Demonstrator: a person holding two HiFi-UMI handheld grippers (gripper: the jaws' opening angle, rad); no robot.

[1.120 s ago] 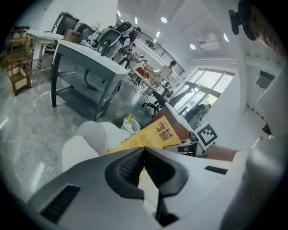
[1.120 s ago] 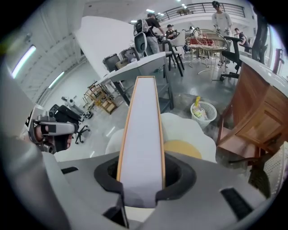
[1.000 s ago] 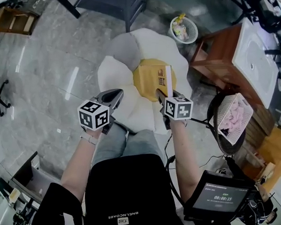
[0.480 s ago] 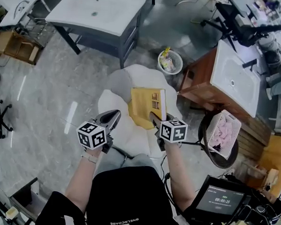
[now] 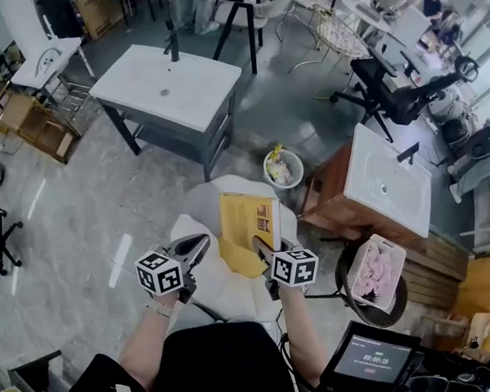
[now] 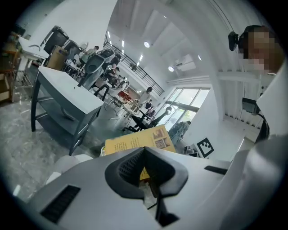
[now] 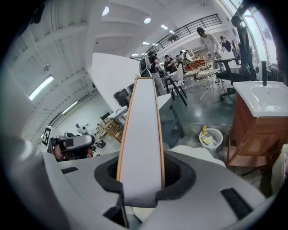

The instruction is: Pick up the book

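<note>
My right gripper [image 5: 261, 251] clamps the yellow book [image 5: 245, 225] by one edge, left gripper [image 5: 195, 251] closed on nothing; the book may pivot and slip

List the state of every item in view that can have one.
book: closed, gripped at one edge, held up over the white cushion.
right claw: shut on the book.
left claw: shut, nothing in it.
wastebasket: upright, rubbish inside.
timer screen: lit.
</note>
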